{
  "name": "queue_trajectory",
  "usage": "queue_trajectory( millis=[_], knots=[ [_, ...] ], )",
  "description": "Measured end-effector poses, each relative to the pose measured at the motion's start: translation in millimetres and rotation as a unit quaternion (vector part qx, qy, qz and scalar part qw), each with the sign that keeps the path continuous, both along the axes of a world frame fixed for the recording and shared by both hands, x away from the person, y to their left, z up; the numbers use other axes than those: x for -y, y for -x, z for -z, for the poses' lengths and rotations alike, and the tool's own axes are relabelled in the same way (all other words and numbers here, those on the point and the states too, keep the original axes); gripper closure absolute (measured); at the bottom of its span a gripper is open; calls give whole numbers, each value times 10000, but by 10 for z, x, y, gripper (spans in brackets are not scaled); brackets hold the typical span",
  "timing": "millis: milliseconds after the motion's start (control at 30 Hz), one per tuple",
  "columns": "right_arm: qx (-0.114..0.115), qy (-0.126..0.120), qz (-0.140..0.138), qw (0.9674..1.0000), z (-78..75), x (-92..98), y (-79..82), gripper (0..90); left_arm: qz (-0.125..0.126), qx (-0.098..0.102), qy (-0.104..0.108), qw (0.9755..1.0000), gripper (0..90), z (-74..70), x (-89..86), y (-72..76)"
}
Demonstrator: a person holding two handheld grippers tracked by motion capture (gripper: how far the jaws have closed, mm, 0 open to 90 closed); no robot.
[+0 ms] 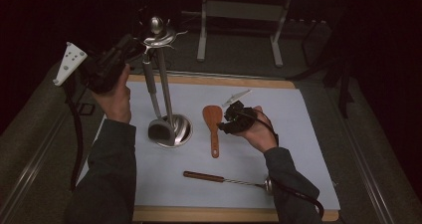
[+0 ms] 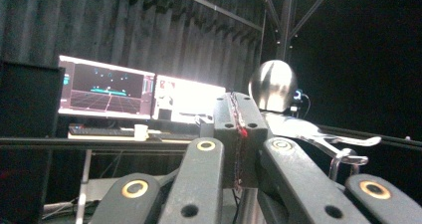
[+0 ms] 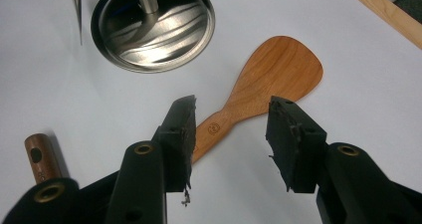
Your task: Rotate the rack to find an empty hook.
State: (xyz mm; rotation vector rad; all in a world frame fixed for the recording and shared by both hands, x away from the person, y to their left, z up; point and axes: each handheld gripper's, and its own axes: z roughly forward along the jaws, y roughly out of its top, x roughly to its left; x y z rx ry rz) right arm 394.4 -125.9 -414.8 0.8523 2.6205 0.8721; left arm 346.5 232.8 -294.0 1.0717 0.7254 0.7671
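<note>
Two lit monitors glow behind; a wood-handled whisk lies near the table edge.

White table with wood edge: steel stand base, wooden spatula beside it, brown-handled whisk near front edge.

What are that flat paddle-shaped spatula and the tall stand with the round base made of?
The spatula looks like wood: warm orange-brown, faint grain, a matte finish and a small mark stamped on the handle. The stand looks like polished metal, perhaps stainless steel: its round base is silvery with wavy mirror-like reflections, and the ball on top shines like chrome.
</note>
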Motion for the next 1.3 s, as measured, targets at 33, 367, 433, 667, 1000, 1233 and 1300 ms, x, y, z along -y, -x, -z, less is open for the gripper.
queue_trajectory(
  millis=[33,367,433,667,1000,1233,1300],
  knots=[
    [3,-3,3,10000,1,1,-1,546,-2,-1,-5,10000,900,-2,-3,-8],
    [21,0,1,10000,-7,9,-1,546,-58,-104,-135,9998,900,-46,-16,-93],
    [26,-6,-1,10000,-6,13,-2,546,-55,-130,-139,9998,900,-51,-19,-101],
    [19,-17,27,10000,-4,44,0,546,-62,-203,-187,9996,898,-26,-60,-60],
    [6,35,99,9999,3,115,9,546,-16,-497,-278,9984,810,286,-200,109],
    [-11,123,80,9999,14,160,30,546,-124,-640,-598,9961,771,606,-271,242],
    [-15,158,62,9999,20,180,42,546,-108,-686,-613,9957,757,709,-295,281]
  ],
)
